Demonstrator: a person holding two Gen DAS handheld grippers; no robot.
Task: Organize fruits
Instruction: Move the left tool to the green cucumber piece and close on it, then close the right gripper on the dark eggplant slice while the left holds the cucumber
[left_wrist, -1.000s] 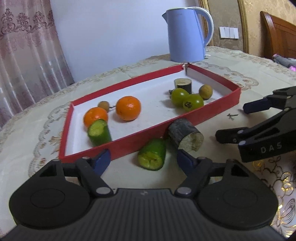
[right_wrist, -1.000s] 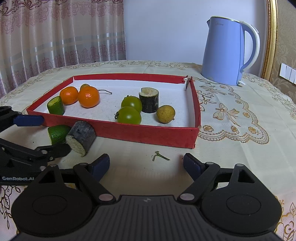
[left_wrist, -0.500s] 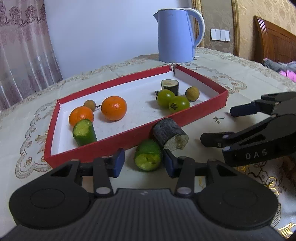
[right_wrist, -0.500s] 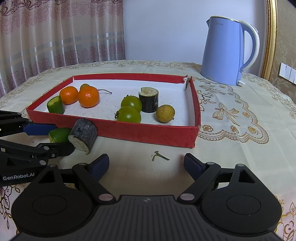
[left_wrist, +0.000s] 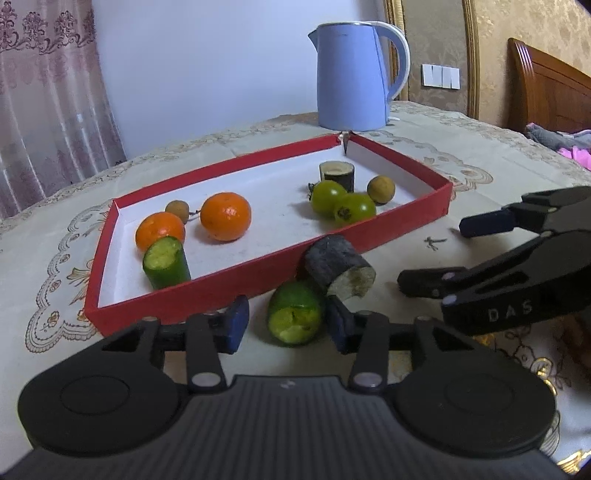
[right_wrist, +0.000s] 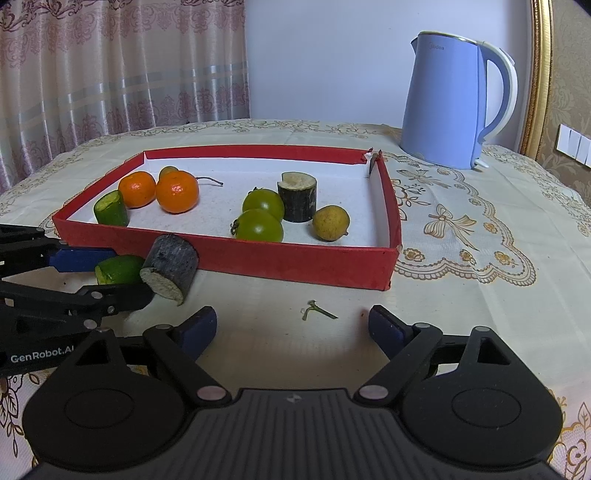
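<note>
The left gripper has just been closing around the green cucumber piece on the tablecloth, near the red tray; whether both pads press is unclear (the right wrist view hides it). The right gripper gapes empty.

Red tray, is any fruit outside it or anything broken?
Yes. Two cut pieces lie on the tablecloth against the red tray: a green piece and a dark piece. The tray's far corner is torn open.
</note>
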